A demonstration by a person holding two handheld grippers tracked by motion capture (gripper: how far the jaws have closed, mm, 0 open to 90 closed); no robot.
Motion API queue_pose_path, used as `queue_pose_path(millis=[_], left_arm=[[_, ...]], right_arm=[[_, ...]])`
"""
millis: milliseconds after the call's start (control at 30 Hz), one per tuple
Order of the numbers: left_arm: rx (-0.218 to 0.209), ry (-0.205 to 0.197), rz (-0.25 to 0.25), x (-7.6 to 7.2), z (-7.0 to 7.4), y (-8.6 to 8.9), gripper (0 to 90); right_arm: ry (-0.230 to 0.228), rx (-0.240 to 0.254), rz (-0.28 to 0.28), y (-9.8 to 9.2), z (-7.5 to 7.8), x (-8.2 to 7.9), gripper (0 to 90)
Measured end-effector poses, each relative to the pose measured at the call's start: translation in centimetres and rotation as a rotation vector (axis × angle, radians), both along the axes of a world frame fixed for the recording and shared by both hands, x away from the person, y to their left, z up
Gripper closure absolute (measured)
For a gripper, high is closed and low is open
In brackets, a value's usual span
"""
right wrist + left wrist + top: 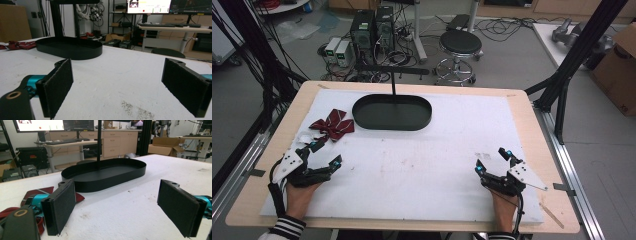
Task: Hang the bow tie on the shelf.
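**Both Grippers Open at the Near Edge, Bow Tie Beside the Left One**

While both hands rested on the white mat [422,170], the left gripper [326,153] lay at the near left with its jaws spread wide and nothing between them. Its outer jaw sat just beside the red bow tie [332,125]; contact could not be confirmed. This bow tie lay flat on the mat, just left of the black oval tray [362,116], apart from it. At the near right, well apart from both, the right gripper [493,159] likewise stood fully open and empty.
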State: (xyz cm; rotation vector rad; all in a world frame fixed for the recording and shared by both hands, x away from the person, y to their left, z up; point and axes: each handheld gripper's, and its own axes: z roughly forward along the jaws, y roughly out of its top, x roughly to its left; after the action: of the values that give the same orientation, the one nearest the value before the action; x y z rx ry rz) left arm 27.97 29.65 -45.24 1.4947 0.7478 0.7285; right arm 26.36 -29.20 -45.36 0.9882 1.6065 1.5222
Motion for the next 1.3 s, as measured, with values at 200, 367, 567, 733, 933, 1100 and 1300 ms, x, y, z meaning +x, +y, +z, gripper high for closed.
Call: queue_pose_path(millis=[200, 367, 567, 733, 933, 1100, 1300], left_arm=[[0.004, 0.003, 0.005, 0.0, 0.0, -0.1, 15.6], [0.012, 0.004, 0.004, 0.0, 0.0, -0.2, 15.6], [0.014, 0.004, 0.002, 0.0, 0.0, -0.2, 15.5], [0.003, 0.01, -0.002, 0.1, 0.1, -0.1, 15.5], [0.014, 0.001, 0.002, 0.1, 1.0, 0.4, 15.6], [0.032, 0.014, 0.0, 0.6, 1.8, 1.1, 15.6], [0.088, 0.05, -0.002, 1.2, 2.9, 2.2, 15.6]], right_arm=[[-0.005, -0.007, 0.0, 0.0, 0.0, 0.0, 9.4], [0.003, 0.024, -0.007, -0.3, 0.0, 0.1, 9.3], [-0.003, 0.003, -0.005, -0.1, 0.0, 0.0, 9.4], [0.003, 0.002, -0.004, 0.0, 0.0, 0.0, 9.4], [0.004, 0.003, -0.003, -0.1, 0.0, 0.0, 9.4], [-0.002, 0.007, -0.003, -0.1, 0.0, 0.1, 9.3], [0.001, 0.008, -0.004, -0.1, 0.0, 0.0, 9.3]])
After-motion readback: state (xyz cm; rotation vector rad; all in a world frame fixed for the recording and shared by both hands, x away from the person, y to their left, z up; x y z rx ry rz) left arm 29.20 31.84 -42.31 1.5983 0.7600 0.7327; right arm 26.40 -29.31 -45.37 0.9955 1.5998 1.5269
